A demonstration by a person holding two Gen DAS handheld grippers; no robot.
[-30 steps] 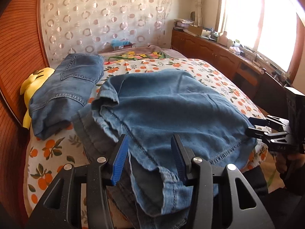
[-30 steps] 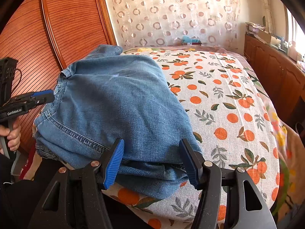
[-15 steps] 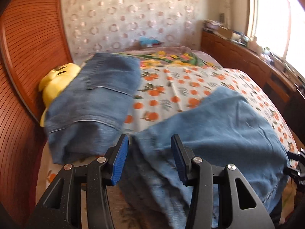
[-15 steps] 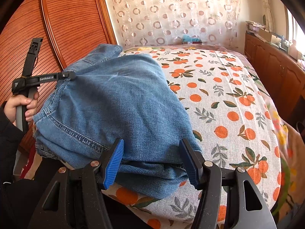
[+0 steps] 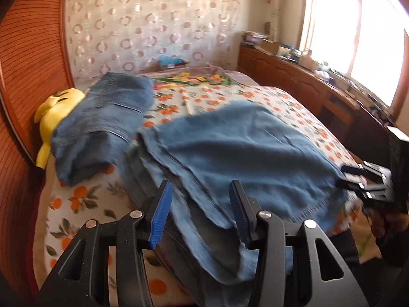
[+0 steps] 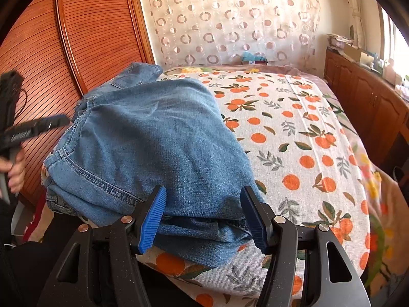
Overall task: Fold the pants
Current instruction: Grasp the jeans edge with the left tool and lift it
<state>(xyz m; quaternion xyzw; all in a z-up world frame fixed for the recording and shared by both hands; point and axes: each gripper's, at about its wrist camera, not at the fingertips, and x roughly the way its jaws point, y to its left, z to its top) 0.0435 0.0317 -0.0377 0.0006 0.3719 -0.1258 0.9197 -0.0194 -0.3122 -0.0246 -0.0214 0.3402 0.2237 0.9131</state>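
Jeans (image 6: 158, 143) on bed (image 6: 306, 138): soft, floppy, fairly heavy denim; grip at stitched hem. Left hand-held gripper (image 5: 199, 212) and right hand-held gripper (image 6: 204, 217) both spread apart, clamping nothing.

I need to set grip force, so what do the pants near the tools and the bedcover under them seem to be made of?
The pants look like soft, washed blue denim: a faded matte face with heavy double-stitched hems. The bedcover seems to be a coarse woven cotton or linen-like cloth, matte, with a visible weave under its printed oranges and leaves. Neither fibre can be confirmed by sight.
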